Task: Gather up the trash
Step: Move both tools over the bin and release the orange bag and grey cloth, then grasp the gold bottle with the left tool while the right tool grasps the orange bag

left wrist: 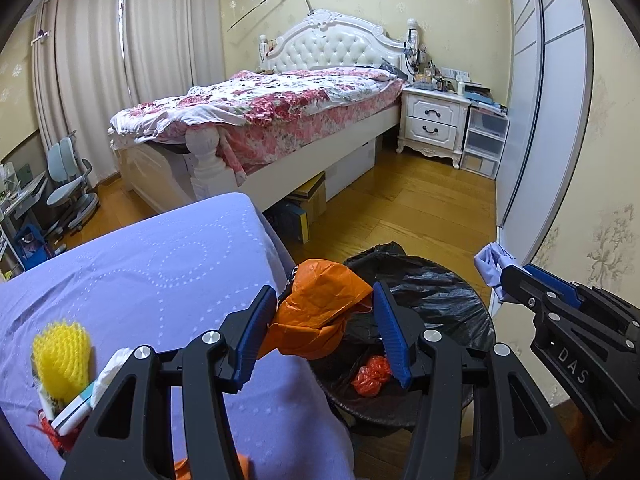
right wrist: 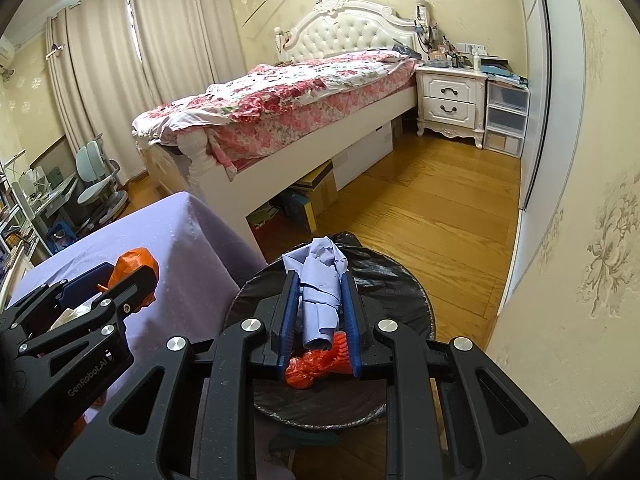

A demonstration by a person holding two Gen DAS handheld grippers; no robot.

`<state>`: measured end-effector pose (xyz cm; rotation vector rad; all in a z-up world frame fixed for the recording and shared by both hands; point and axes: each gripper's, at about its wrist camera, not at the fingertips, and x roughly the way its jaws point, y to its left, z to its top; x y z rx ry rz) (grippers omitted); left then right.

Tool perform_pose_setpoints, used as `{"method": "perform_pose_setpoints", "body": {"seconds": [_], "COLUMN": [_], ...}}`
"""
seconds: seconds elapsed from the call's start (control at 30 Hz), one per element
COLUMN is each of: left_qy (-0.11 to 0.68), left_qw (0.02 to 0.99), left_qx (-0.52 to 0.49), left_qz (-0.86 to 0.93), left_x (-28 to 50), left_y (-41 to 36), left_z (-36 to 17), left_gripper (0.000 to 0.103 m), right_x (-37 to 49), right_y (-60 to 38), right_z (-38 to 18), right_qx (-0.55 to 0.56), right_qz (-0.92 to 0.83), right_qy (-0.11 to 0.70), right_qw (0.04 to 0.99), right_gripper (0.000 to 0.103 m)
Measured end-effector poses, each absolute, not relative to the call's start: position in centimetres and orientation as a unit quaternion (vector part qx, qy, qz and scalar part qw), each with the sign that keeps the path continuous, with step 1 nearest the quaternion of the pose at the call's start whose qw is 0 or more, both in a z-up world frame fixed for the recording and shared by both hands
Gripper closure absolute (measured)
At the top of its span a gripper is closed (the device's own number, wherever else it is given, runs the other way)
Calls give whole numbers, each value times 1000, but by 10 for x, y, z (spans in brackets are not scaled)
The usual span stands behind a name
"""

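Observation:
My left gripper (left wrist: 324,320) is shut on a crumpled orange plastic bag (left wrist: 320,308) and holds it at the table's right edge, beside the trash bin (left wrist: 440,292). The bin has a black liner and red trash (left wrist: 370,376) inside. My right gripper (right wrist: 320,300) is shut on a pale blue crumpled paper (right wrist: 320,280) and holds it over the bin (right wrist: 400,276); red trash (right wrist: 316,364) lies below it. The right gripper also shows in the left wrist view (left wrist: 516,284), the left one in the right wrist view (right wrist: 120,280).
The table has a lavender cloth (left wrist: 140,272). A yellow foam net (left wrist: 62,352), white paper (left wrist: 112,368) and other scraps lie at its near left. A bed (left wrist: 260,120), nightstand (left wrist: 434,120), wardrobe (left wrist: 540,120) and wooden floor (left wrist: 420,208) lie beyond.

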<state>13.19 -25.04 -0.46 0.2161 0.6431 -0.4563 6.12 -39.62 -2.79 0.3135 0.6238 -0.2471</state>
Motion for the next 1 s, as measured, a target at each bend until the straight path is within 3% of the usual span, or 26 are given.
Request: {"method": "perform_pose_setpoints", "body": {"seconds": [0.17, 0.27, 0.33, 0.47, 0.7, 0.83, 1.0], "left_qy": [314, 316, 315, 319, 327, 329, 333], "left_qw": [916, 916, 918, 920, 921, 923, 926], "left_qx": [121, 117, 112, 105, 97, 96, 94], "left_qz": [-219, -216, -212, -203, -187, -175, -154], "left_x": [137, 139, 139, 140, 133, 122, 106], "left_y": [-260, -259, -256, -253, -239, -224, -202], "left_z": [-11, -10, -9, -7, -6, -3, 0], "left_gripper": [47, 30, 27, 22, 17, 16, 16], "right_x": [69, 70, 70, 67, 48, 36, 27], "right_y": [-404, -406, -408, -408, -403, -395, -376], "right_z": [-35, -37, -39, -37, -28, -23, -18], "right_qx": [162, 165, 165, 160, 154, 148, 137], "right_qz": [-128, -134, -143, -154, -195, -210, -178], "right_qy": [311, 312, 312, 310, 290, 281, 302], "right_qw": [928, 926, 924, 924, 924, 925, 927], "right_gripper": [82, 79, 68, 57, 21, 11, 11]}}
